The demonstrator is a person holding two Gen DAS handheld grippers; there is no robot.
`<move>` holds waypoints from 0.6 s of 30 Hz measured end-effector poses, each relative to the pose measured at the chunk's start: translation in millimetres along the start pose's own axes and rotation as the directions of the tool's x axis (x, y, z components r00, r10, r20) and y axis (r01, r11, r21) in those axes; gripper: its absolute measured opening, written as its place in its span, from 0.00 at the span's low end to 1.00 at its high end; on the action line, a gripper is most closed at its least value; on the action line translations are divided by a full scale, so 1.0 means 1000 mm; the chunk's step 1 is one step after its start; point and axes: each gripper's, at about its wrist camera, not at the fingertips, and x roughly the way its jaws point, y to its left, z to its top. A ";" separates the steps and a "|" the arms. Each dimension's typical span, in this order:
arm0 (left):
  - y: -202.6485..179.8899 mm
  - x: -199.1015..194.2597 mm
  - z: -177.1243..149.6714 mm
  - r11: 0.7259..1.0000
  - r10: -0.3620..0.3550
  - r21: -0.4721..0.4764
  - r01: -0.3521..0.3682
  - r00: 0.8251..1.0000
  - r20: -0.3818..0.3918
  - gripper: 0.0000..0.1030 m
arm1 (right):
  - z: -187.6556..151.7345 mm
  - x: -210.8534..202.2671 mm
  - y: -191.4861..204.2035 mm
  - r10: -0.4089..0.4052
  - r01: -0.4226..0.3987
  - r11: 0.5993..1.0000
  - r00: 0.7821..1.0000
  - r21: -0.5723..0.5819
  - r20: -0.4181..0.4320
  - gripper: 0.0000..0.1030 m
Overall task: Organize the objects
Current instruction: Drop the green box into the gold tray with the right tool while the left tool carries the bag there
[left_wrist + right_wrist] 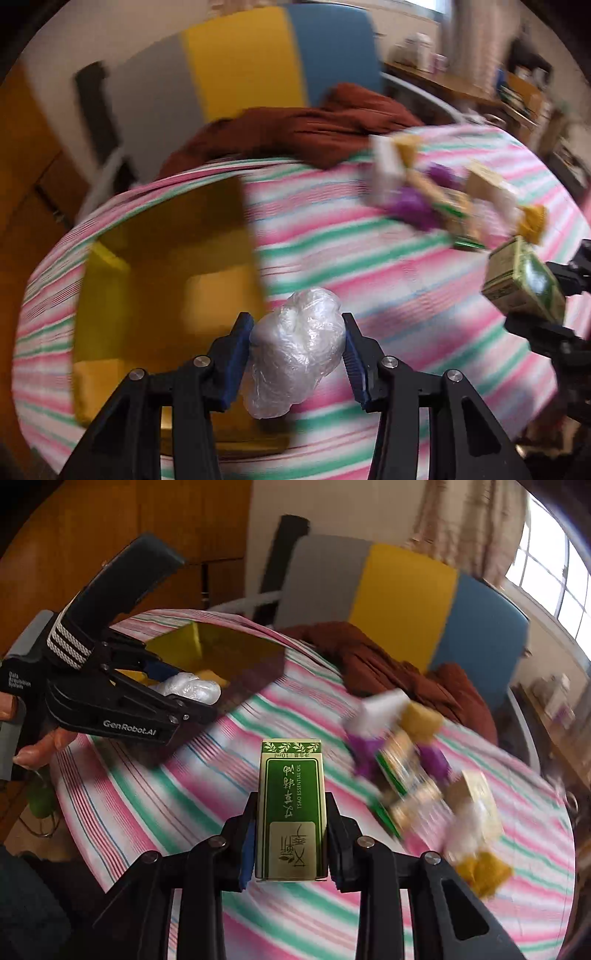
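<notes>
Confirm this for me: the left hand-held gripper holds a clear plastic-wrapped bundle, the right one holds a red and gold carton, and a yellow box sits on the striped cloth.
One detail is wrong. The carton in the right hand-held gripper is green and gold, as the right wrist view shows. The rest stands: the left hand-held gripper holds the clear plastic-wrapped bundle, and the yellow box sits on the striped cloth.

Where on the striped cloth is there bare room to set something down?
Free: the striped cloth between the yellow box and the pile of small packages, and the near edge. Crowded: the pile, and the brown fabric behind it.
</notes>
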 end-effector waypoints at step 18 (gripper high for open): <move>0.199 0.024 -0.024 0.918 0.229 -0.320 -0.235 0.972 -0.057 0.91 | 0.153 0.134 0.132 0.116 -0.120 0.979 0.993 -0.164 -0.035 0.43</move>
